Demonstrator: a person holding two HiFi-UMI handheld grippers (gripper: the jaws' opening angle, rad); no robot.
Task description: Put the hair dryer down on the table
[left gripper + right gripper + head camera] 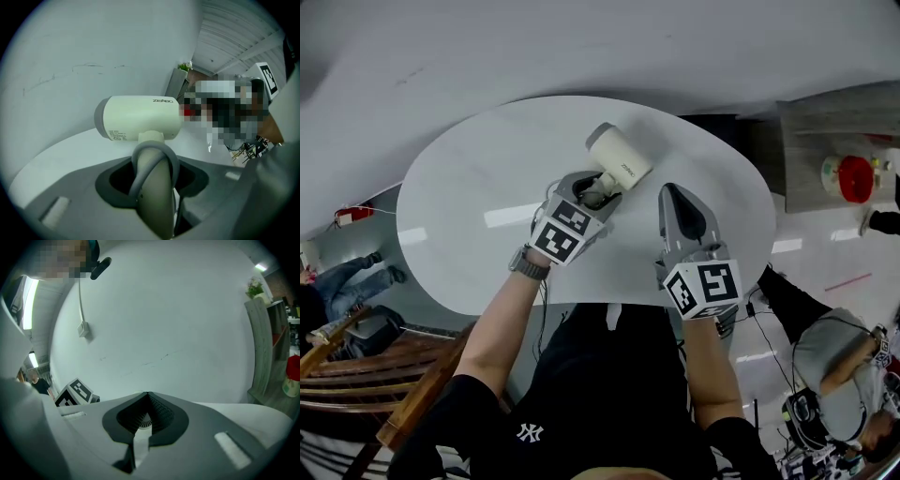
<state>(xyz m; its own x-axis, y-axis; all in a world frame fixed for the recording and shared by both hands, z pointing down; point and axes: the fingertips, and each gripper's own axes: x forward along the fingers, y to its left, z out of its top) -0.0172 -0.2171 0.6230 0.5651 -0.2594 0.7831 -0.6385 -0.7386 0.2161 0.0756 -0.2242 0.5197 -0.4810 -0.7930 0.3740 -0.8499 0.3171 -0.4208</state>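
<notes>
The left tool (pixel 592 192) grips the hair dryer (pixel 619 157) by its handle (pixel 155 187) above the white worktop (pixel 469 216), so it should lower gently and let go only once it rests, while the right tool (pixel 675 195) is clenched and empty.

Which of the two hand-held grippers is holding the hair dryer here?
The left hand-held gripper: its jaws are clamped on the handle of the cream hair dryer. The right hand-held gripper has its jaws together with nothing between them.
</notes>
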